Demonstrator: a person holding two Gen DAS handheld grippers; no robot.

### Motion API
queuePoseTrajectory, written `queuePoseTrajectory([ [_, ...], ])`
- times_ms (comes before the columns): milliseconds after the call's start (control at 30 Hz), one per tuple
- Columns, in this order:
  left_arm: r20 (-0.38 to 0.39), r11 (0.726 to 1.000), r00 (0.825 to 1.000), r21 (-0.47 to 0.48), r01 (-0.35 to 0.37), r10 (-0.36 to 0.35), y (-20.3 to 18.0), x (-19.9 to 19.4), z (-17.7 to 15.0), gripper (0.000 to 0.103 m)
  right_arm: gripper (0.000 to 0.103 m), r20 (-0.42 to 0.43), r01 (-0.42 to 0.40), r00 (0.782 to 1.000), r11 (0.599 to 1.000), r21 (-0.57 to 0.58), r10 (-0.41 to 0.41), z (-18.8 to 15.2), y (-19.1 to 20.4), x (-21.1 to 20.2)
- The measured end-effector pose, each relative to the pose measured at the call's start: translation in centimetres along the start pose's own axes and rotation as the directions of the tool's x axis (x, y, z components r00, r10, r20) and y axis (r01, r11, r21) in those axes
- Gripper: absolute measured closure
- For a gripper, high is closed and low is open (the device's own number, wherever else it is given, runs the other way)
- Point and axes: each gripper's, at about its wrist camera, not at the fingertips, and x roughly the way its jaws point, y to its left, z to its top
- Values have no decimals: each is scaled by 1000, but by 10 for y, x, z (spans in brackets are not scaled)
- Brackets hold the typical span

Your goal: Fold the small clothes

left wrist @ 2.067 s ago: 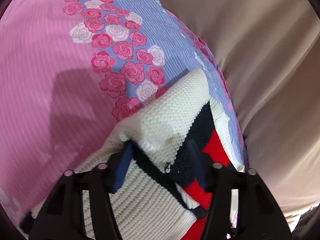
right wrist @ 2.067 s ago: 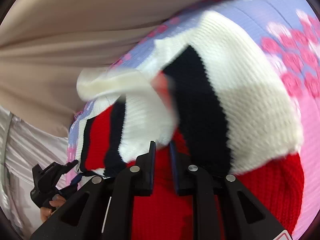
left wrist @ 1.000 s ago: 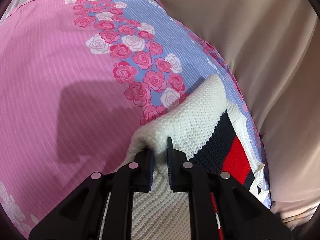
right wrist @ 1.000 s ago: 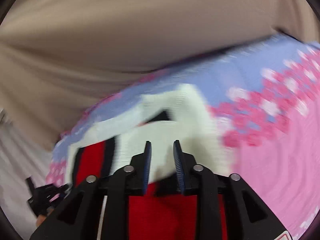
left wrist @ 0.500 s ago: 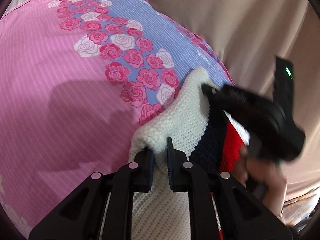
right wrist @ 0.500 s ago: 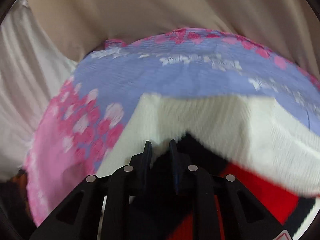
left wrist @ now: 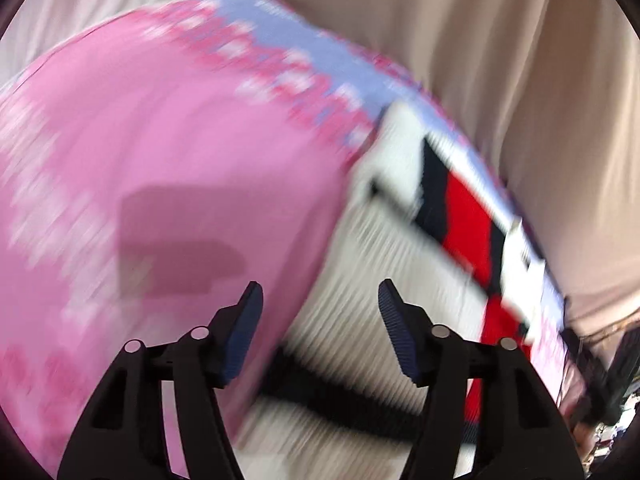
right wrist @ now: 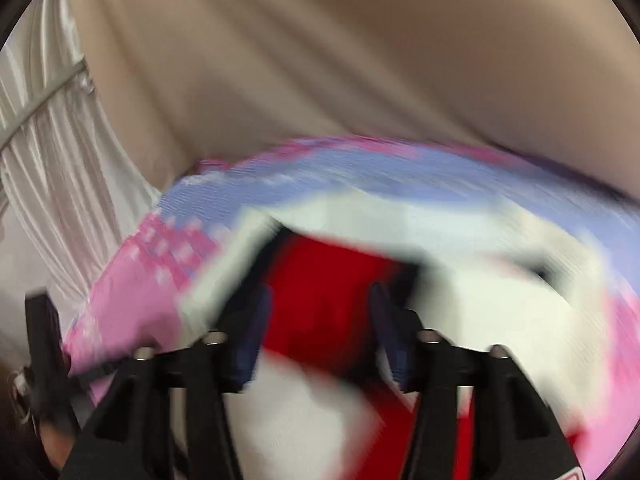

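Left gripper [left wrist: 320,300]: you are holding it over the near edge of the sweater; its jaws are opening, standing well apart, with nothing pinched between the blue pads [left wrist: 244,332].
Right gripper [right wrist: 318,316]: you are holding it above the red panel of the sweater; its jaws are opening too, and the pads are not pressing on the knit as far as the blur allows.
Sweater [left wrist: 368,264]: it is lying folded on the bedsheet, white ribbed knit nearest the left gripper, with red and dark navy bands toward the right of the left wrist view. In the right wrist view the sweater [right wrist: 500,292] is showing red in the middle and white around it.
Bedsheet [left wrist: 140,120]: pink with a rose band and a pale blue strip along the far edge; it is lying under the sweater.
Curtain [right wrist: 320,60]: beige folds are hanging behind the bed.
Picture quality: both views are smeared, so fine detail is not readable.
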Motion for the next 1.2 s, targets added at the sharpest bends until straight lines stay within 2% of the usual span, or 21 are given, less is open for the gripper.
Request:
queuePoseTrajectory([
  [67,-47,999,998,-14,-40,39,19,-14,-29,39,42,-92,89,992,994,62,-83,-64,-51,-49],
  [167,-136,996,988,-45,-79,72,38,-33,-78,37,41,-262,178,955,977,121,-142,-149,-88,-97],
  [267,-147,997,987,-50,-65,57,38,-44,-109,25,41,-332,140,941,968,209,-65,-213,-89,-126],
  [400,-160,997,987,-67,-46,35,29,-41,-124,13,41,-341,52,939,965,256,40,-250,-63,-119],
  [467,-138,996,990,-76,-49,39,26,-39,-126,8,41,-311,8,946,953,304,91,-254,-54,-110],
  [500,-130,994,990,-91,-56,44,23,-37,-123,7,36,-277,2,956,947,320,92,-252,-49,-106],
  [533,-125,993,992,-107,-42,28,21,-36,-120,8,35,-243,-15,965,943,333,101,-248,-46,-104],
  [567,-123,994,992,-107,-21,7,18,-35,-119,12,34,-220,-21,969,932,361,107,-243,-44,-97],
  [633,-158,995,987,-95,23,-38,10,-29,-115,50,38,-171,-49,977,909,414,131,-236,-47,-92],
  [667,-186,996,982,-86,24,-40,5,-25,-113,59,59,-165,-51,977,900,434,135,-232,-49,-88],
  [700,-199,997,979,-78,21,-36,2,-25,-113,83,89,-166,-46,977,895,443,133,-231,-51,-87],
  [733,-212,997,977,-67,26,-40,-2,-27,-112,90,89,-152,-55,979,886,461,139,-227,-54,-89],
  [800,-197,999,980,-32,32,-38,-12,-41,-110,90,90,-89,-87,985,876,475,146,-219,-56,-106],
  [867,-180,999,983,17,38,-35,-22,-61,-112,91,91,-38,-93,992,886,454,124,-209,-56,-134],
  [967,-220,995,973,57,78,-64,-29,-89,-128,91,92,-4,-101,993,882,461,116,-209,-70,-172],
  [1033,-262,992,963,93,89,-62,-28,-99,-142,91,93,-20,-77,995,889,452,96,-218,-79,-200],
  [1100,-327,985,944,145,93,-40,-27,-109,-167,92,93,-70,-39,995,903,428,76,-230,-80,-215],
  [1133,-362,982,932,166,89,-23,-25,-111,-181,92,93,-121,-11,991,914,404,65,-243,-80,-225],
  [1200,-454,974,890,216,75,32,-14,-115,-218,92,93,-221,13,972,921,389,79,-270,-84,-239],
])
